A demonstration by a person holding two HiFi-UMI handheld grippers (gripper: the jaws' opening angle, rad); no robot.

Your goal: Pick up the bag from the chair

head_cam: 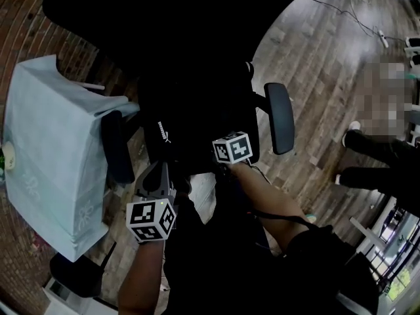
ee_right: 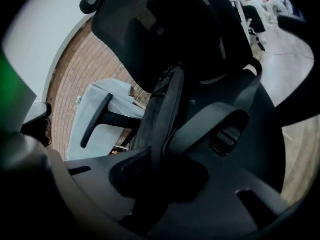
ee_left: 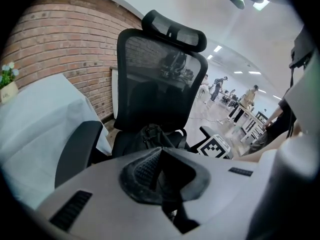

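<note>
A black bag [head_cam: 176, 135] lies on the seat of a black office chair [head_cam: 279, 118], dark and hard to make out from above. In the left gripper view the bag [ee_left: 150, 135] sits in front of the chair's mesh back [ee_left: 155, 74]. My left gripper [ee_left: 161, 156] is shut with a dark strap of the bag between its pads. Its marker cube [head_cam: 151, 219] shows near the chair's left armrest. My right gripper [ee_right: 160, 166] is shut on a bag strap [ee_right: 167, 109] that runs up from the jaws. A second strap with a buckle [ee_right: 226, 138] lies beside it. The right marker cube [head_cam: 233, 147] hovers over the seat.
A table under a pale cloth [head_cam: 52, 149] stands close to the chair's left side, against a brick wall [ee_left: 65, 49]. A small plant [ee_left: 6, 75] sits on it. A person's legs [head_cam: 377, 159] are on the wooden floor at right. A cable [head_cam: 348, 15] lies across the floor.
</note>
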